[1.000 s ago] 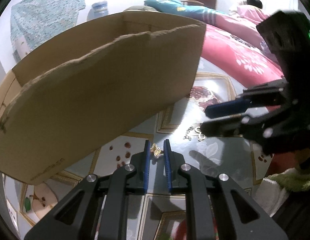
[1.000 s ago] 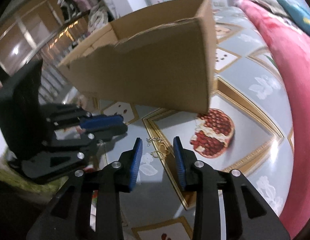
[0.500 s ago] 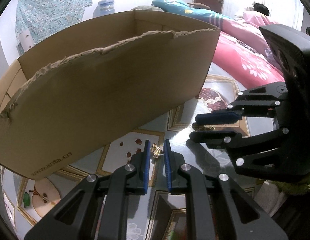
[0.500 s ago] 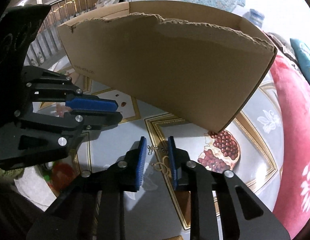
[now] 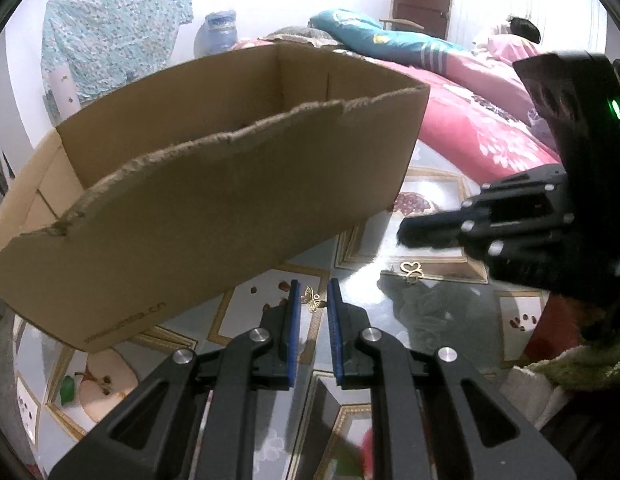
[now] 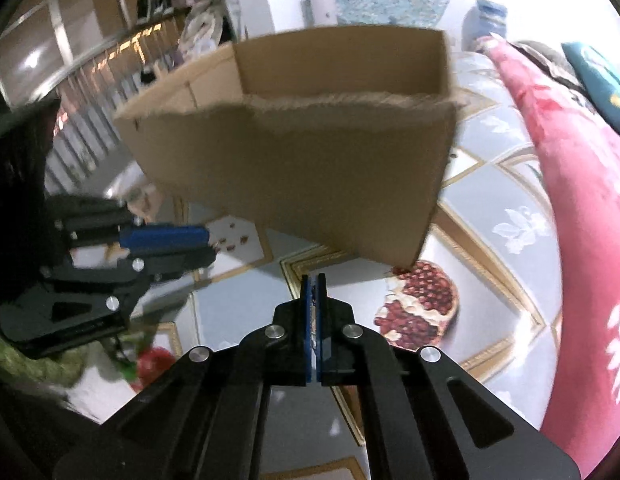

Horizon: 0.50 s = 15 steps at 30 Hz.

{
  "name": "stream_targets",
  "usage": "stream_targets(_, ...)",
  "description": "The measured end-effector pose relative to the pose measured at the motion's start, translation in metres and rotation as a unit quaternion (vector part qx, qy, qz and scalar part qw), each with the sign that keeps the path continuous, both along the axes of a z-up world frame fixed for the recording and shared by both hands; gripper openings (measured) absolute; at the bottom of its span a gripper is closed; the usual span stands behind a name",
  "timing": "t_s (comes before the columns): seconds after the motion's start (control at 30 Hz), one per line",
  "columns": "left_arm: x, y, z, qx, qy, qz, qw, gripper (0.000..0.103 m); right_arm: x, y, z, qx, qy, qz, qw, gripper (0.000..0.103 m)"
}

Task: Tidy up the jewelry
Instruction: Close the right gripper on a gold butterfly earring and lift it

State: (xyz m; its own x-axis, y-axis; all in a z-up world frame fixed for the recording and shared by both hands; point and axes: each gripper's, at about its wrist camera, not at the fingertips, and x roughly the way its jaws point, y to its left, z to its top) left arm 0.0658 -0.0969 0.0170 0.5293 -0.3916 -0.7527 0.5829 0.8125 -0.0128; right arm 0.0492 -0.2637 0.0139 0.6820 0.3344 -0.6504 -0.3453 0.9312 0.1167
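The left claw [image 5: 313,300] is clenched on a small gold butterfly charm [image 5: 313,298], pinched between its blue pads near their tips and held above the patterned table [image 5: 438,312]. Just ahead of this claw, and above it, stands an open cardboard box [image 5: 230,200] with a torn front rim. To its right, a gold heart-shaped pendant [image 5: 411,270] hangs below the tips of the right claw [image 6: 314,286], clear of the table. The right claw's pads are pressed together; a thin pale thing shows in the slit between them, too small to name. The box is straight ahead of this claw too, and the left claw lies off to its left
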Motion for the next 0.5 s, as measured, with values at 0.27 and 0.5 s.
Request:
stream_targets(0.27, -0.016, 0.011, 0.030, -0.025, -0.024, 0.007, 0.9994, 0.012, -0.020, -0.036, 0.044, 0.068, -0.039, -0.007, 0.997, 0.000)
stream_targets(0.5, -0.017, 0.022, 0.088, -0.065, -0.072, -0.005, 0.9953, 0.012, -0.018, -0.032, 0.097, 0.113, -0.107, 0.022, 0.988, 0.000)
